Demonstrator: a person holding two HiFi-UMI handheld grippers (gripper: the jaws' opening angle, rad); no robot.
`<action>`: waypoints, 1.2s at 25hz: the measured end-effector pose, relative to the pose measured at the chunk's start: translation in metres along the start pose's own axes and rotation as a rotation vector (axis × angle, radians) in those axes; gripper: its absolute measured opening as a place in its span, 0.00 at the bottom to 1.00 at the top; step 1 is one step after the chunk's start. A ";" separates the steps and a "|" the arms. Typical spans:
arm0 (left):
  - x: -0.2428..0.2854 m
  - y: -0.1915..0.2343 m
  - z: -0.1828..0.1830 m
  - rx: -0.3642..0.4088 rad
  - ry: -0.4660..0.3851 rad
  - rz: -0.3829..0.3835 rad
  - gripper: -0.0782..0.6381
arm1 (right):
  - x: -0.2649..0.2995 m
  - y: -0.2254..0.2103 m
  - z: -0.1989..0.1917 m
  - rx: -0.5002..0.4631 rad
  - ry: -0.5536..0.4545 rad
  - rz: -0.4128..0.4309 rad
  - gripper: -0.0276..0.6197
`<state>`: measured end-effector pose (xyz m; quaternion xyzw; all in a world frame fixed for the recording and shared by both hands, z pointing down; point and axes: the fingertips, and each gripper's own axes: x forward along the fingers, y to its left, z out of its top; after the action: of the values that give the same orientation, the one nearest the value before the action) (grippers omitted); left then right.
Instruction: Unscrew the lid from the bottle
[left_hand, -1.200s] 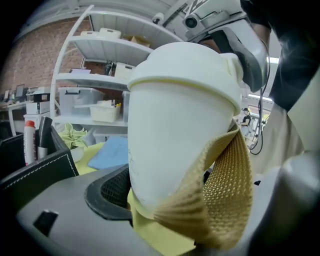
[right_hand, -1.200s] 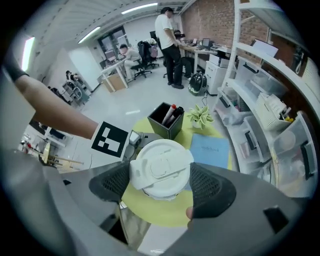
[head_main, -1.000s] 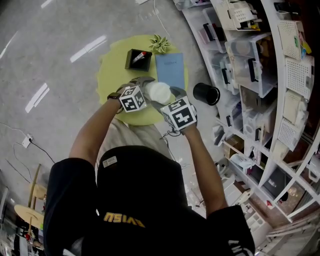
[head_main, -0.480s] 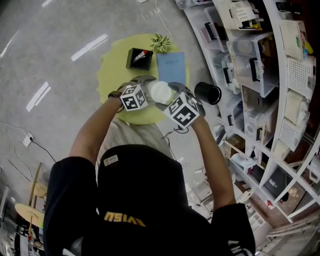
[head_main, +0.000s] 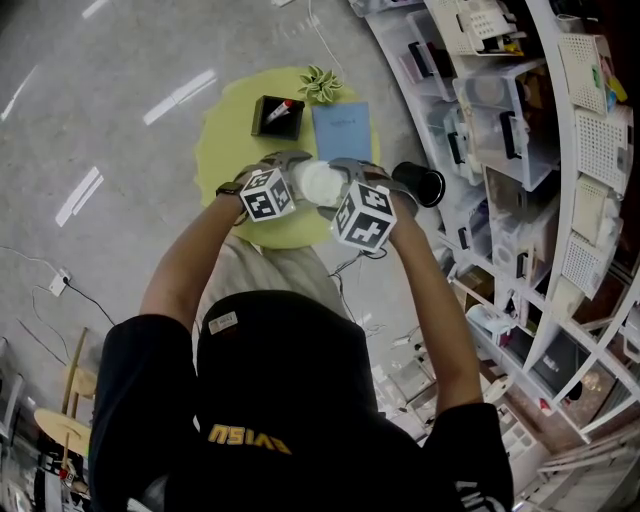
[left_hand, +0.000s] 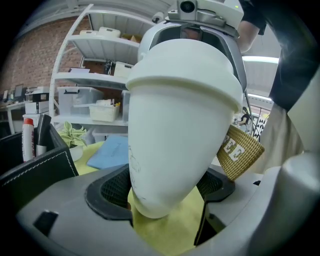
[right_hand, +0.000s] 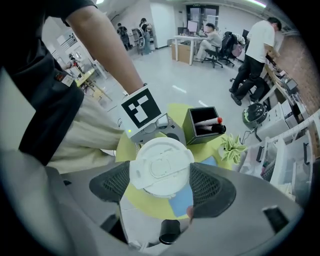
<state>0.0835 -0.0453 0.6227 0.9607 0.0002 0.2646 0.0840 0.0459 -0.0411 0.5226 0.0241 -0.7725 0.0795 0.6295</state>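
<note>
Fingers of the right gripper clamp the lid from above; only the left gripper view shows the left gripper pinching the bottle at its tapered base.

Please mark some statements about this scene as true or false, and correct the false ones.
1. The left gripper clamps the white egg-shaped plastic bottle low on its body. True.
2. The right gripper hangs open, away from the white round lid. False: its pads press the lid's rim from above.
3. The black square pen holder lies on the floor. False: it stands on the round yellow table.
4. A blue notebook lies on that table beside the pen holder. True.
</note>
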 end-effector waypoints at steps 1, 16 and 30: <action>0.000 0.000 0.000 0.000 0.000 0.001 0.67 | 0.000 0.000 0.000 -0.005 -0.005 0.001 0.62; 0.000 0.000 -0.002 -0.013 -0.004 0.010 0.67 | -0.015 -0.022 -0.004 0.894 -0.308 -0.303 0.62; 0.000 -0.001 -0.002 -0.014 0.004 0.007 0.67 | 0.001 -0.020 -0.001 0.732 -0.139 -0.191 0.61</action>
<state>0.0824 -0.0438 0.6244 0.9596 -0.0050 0.2667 0.0899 0.0491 -0.0609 0.5253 0.3246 -0.7280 0.2893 0.5300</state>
